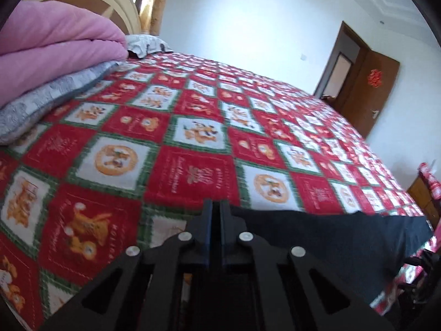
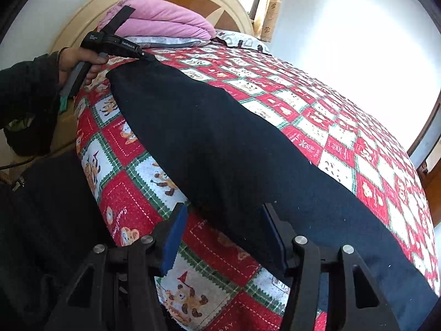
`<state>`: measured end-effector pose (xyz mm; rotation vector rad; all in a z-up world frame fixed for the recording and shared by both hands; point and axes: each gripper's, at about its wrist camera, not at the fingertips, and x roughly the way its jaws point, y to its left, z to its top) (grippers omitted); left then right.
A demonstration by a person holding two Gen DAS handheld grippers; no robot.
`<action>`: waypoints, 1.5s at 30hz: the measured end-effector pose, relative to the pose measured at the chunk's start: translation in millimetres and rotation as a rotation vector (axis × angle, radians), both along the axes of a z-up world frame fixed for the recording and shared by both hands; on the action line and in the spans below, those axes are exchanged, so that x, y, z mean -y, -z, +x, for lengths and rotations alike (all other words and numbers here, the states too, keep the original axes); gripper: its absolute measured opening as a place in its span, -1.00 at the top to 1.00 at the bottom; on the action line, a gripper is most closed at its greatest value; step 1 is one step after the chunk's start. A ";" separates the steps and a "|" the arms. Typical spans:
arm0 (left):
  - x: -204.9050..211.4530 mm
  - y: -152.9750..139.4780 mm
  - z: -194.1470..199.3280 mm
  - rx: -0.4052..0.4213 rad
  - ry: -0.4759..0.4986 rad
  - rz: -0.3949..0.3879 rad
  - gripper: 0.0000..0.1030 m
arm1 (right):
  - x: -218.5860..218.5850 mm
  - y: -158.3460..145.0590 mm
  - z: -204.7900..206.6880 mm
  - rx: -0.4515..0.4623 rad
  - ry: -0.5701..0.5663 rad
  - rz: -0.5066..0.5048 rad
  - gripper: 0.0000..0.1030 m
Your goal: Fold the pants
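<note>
I see the black pants (image 2: 220,149) laid lengthwise on the bed (image 2: 344,127), along its near edge, on the red-and-white patterned cover. My left claw (image 2: 147,55), at 10 o'clock in the right wrist view, is clenched on the far end of the pants. My right claw (image 2: 223,231) is released; the near end lies between its fingers (image 2: 173,237). Pink bedding (image 1: 55,44) sits at the headboard.

Black claw (image 2: 223,234) with blue pads (image 2: 173,240) and silver screws (image 2: 300,240) — the person wears a dark sleeve (image 2: 27,88).
</note>
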<state>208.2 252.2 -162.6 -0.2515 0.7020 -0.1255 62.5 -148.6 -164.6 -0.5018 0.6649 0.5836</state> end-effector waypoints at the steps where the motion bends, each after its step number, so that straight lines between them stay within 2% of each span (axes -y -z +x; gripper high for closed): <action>1: 1.3 5.4 4.8 -0.021 -0.015 0.046 0.90 | 1.7 0.5 1.9 -0.003 0.011 0.008 -0.09; 6: -3.2 16.7 2.6 -0.045 -0.035 0.054 0.90 | 19.0 -1.4 18.9 -0.022 0.129 0.058 -0.09; 9: -3.5 25.6 -1.1 -0.058 -0.049 0.093 0.90 | 35.2 2.9 37.4 -0.087 0.222 0.069 -0.09; 13: -7.7 15.4 -15.4 -0.023 -0.087 0.085 0.90 | 43.7 9.5 45.3 -0.124 0.273 0.042 -0.10; 15: -3.6 -1.9 -31.4 0.049 -0.112 0.124 0.80 | 51.6 0.0 41.3 -0.118 0.275 0.078 -0.10; 17: 2.4 -15.3 -42.0 0.080 -0.126 0.150 0.66 | 61.1 -9.9 38.6 -0.101 0.281 0.099 -0.10; 18: 5.4 -21.5 -46.1 0.094 -0.130 0.155 0.43 | 67.5 -14.2 38.3 -0.091 0.290 0.108 -0.10; 20: 18.9 -34.9 -56.1 0.139 -0.104 0.149 -0.21 | 86.3 -23.3 40.1 -0.080 0.327 0.128 -0.10; 22: 37.4 -42.9 -60.4 0.159 -0.070 0.150 -0.38 | 108.0 -32.5 44.2 -0.057 0.384 0.145 -0.10; 24: 62.7 -44.2 -56.9 0.149 0.004 0.142 -0.38 | 142.1 -43.5 48.6 -0.030 0.474 0.175 -0.10; 29: 113.0 -27.2 -41.7 0.102 0.096 0.114 -0.38 | 234.5 -66.0 46.7 0.045 0.735 0.249 -0.10; 32: 132.5 -13.0 -35.5 0.069 0.103 0.100 -0.37 | 296.1 -72.4 33.6 0.057 0.882 0.334 -0.10; 35: 138.2 5.0 -27.9 0.012 0.069 0.109 -0.38 | 342.5 -67.1 20.4 0.049 0.989 0.350 -0.10; 37: 138.3 14.1 -26.3 -0.019 0.056 0.111 -0.37 | 360.0 -62.4 16.1 0.036 1.028 0.358 -0.10; 40: 139.4 18.3 -29.4 0.002 0.055 0.121 -0.44 | 380.5 -53.6 18.5 0.002 1.040 0.392 -0.10; 42: 143.1 19.7 -29.4 0.019 0.062 0.152 -0.48 | 381.1 -50.9 21.5 0.008 1.038 0.377 -0.10; 45: 139.4 21.0 -27.9 0.033 0.064 0.140 -0.52 | 377.7 -50.4 20.9 0.017 1.048 0.363 -0.10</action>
